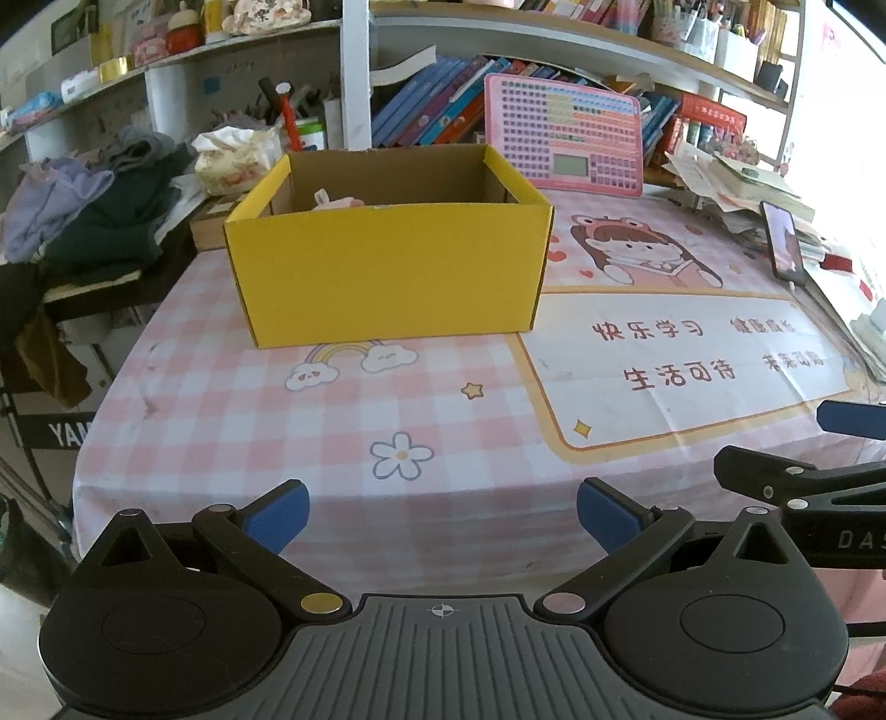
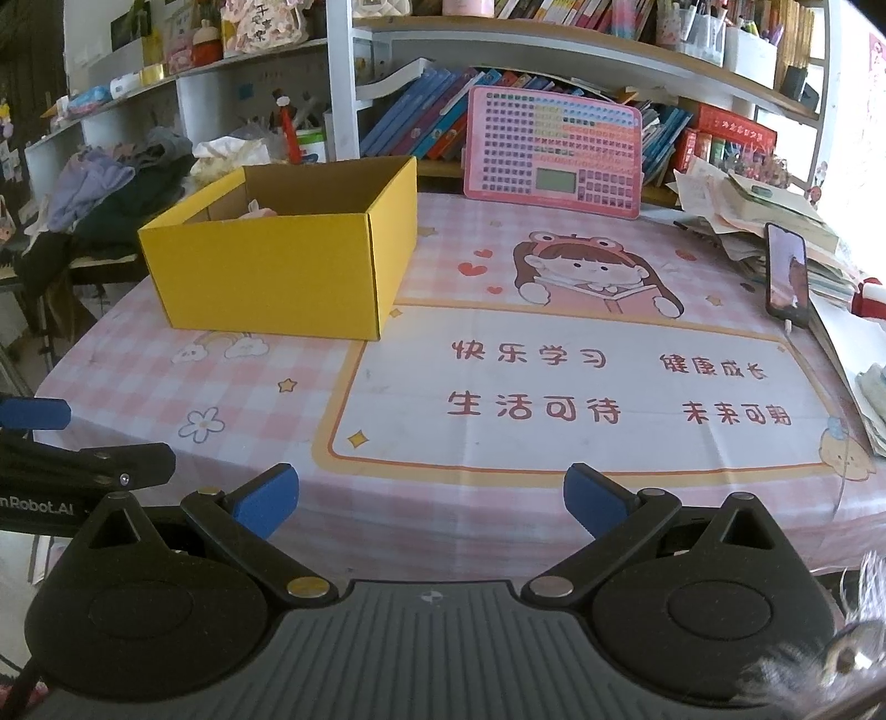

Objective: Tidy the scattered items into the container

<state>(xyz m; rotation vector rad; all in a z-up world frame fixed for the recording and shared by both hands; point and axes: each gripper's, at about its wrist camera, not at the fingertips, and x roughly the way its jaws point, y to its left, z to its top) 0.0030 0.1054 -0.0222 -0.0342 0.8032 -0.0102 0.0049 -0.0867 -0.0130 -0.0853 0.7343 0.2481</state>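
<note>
Yellow box (image 2: 277, 271), side wall only rightward

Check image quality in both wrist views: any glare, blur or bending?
Left wrist view: window light washes out the upper right, the shelves bow from fisheye, and the yellow box is sharp. Right wrist view: the same blown-out right edge, a blurred furry thing at the lower right corner, and crisp tablecloth print.

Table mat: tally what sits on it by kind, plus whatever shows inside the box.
Yellow box: 1
Pink item in the box, mostly hidden: 1
Pink keypad board, leaning at the back: 1
Phone, propped upright: 1
Total: 4
</note>
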